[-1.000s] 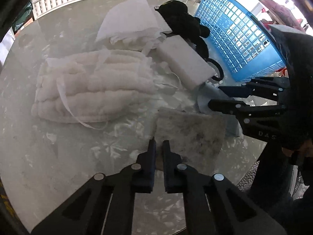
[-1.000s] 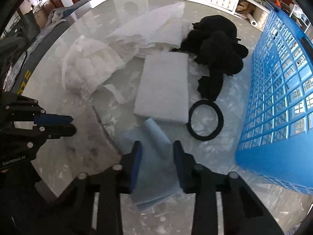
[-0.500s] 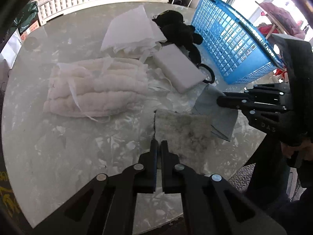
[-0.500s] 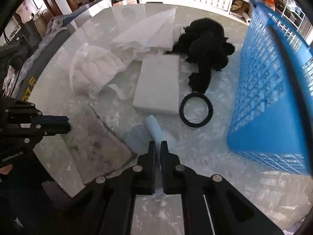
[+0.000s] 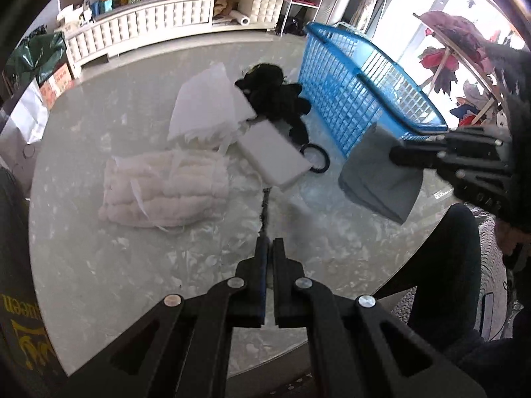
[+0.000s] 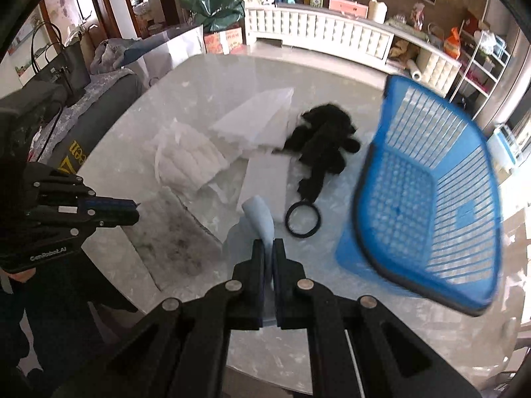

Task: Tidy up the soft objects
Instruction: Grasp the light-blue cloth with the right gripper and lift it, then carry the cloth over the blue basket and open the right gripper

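Tools both angled steeply down over the counter (image 5: 99,265), one in each of my hands. L tool (image 5: 269,245) has its jaws pressed together on the edge of the stained grey pad (image 6: 172,229); in the L wrist view I see only its thin edge running away from the tips, while the R wrist view shows the pad hanging off that tool at the counter's near edge. R tool (image 6: 268,247) has just finished closing and pinches the light blue cloth (image 6: 260,219), a fold curling up past the tips; from the L view the cloth (image 5: 381,179) hangs clear of the counter, in front of the blue basket (image 5: 358,99). Basket sits at the counter's R side w/ its open side turned toward my R tool. Rest still lying on the counter: white quilted bundle (image 5: 166,189), white foam block (image 5: 275,156) just beside a black ring (image 5: 315,162), folded white sheets (image 5: 205,106), black plush (image 5: 275,96) next to the basket.
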Demonstrator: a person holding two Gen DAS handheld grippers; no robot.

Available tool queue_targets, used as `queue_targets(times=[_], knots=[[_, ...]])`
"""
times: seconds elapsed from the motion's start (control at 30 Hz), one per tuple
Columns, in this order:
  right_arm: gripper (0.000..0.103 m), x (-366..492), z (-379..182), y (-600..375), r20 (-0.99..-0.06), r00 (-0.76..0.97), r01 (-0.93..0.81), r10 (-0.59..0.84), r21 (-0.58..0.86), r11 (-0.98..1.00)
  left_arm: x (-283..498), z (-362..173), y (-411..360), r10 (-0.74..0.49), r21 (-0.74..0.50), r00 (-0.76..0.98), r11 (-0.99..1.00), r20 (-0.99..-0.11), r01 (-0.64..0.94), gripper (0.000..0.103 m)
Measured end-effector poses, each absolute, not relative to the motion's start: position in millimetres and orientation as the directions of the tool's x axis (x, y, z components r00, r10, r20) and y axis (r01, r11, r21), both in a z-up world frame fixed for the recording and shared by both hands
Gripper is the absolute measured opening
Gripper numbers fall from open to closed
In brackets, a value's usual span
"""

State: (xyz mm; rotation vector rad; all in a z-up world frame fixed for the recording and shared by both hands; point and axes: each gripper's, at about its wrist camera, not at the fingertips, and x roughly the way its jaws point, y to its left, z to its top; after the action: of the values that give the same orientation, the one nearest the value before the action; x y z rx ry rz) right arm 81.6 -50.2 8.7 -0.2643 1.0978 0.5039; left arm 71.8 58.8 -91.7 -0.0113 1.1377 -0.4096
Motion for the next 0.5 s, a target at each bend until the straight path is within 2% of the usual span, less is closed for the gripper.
queue_targets(times=[0.23, 0.5], knots=[[0.004, 99, 46, -74, -0.866, 0.425, -0.483, 0.263, 0.029, 0.875, 73, -75, 51, -0.317, -0.197, 0.378, 0.926, -0.87, 0.323, 0.001], [0.004, 140, 44, -115, -0.864, 0.451, -0.382, 0.225, 0.041, 0.923, 70, -59, 53, -0.309, -0.181, 0.399, 0.928, -0.863, 0.326, 0.001]])
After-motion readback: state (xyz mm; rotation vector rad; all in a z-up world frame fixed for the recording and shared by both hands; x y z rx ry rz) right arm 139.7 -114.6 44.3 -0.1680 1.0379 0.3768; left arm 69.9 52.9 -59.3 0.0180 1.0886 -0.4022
